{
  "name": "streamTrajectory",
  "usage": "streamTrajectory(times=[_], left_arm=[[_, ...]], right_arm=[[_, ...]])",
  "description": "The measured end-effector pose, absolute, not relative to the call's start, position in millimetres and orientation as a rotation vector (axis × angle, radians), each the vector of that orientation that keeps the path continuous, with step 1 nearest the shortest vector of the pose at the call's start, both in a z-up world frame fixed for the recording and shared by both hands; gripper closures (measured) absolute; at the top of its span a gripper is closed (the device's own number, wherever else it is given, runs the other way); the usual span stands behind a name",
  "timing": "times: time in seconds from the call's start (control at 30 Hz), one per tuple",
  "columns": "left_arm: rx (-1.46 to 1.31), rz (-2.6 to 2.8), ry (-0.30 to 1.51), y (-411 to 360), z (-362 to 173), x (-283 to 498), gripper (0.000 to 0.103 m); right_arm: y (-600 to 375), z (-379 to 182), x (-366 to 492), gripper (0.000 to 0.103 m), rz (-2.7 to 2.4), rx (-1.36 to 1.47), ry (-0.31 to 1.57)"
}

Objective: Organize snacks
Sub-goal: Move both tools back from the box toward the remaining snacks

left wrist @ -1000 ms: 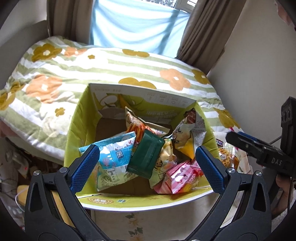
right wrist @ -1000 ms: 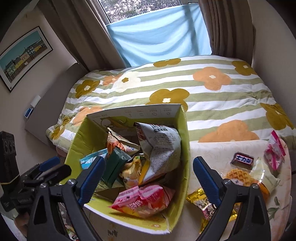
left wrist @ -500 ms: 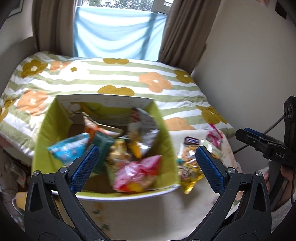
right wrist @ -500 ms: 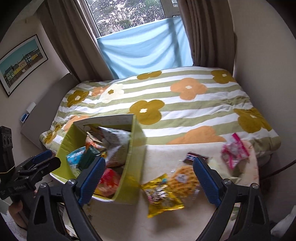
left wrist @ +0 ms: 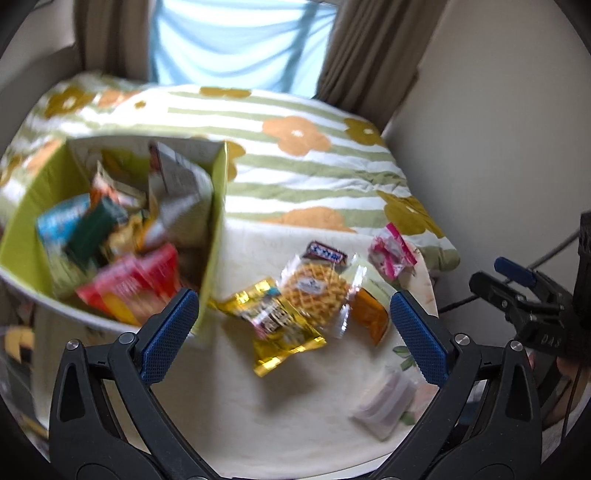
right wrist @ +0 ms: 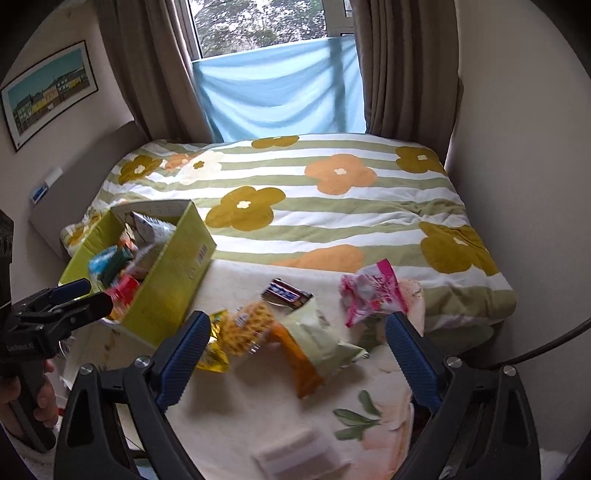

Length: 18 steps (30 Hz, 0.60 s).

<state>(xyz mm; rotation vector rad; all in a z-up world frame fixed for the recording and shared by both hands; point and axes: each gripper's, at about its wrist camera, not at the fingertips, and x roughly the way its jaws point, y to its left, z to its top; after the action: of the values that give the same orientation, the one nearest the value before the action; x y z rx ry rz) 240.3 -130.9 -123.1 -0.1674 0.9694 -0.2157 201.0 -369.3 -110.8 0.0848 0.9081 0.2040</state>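
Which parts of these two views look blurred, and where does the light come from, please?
Left wrist view: the green box and its snacks smear with motion blur; the gold packet is soft. Right wrist view: sharper; daylight enters through the window, and fisheye bends the curtains.

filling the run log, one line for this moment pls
left gripper: open, empty | right gripper: open, empty | green cardboard box: holds snacks | gold foil packet: on table

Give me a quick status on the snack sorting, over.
Left gripper and right gripper open, empty. Green box part filled; gold packet, waffle, pink packet loose on the cloth. Nothing in the way.
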Motion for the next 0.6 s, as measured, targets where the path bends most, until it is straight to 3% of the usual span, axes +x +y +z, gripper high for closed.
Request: streamTrajectory(times=[0.6], left_arm=[[-0.338, 0.115, 1.107, -139, -230, 260, 0.000]], right_arm=[[-369, -211, 218, 0.009, 0.382, -0.103, 1.051]])
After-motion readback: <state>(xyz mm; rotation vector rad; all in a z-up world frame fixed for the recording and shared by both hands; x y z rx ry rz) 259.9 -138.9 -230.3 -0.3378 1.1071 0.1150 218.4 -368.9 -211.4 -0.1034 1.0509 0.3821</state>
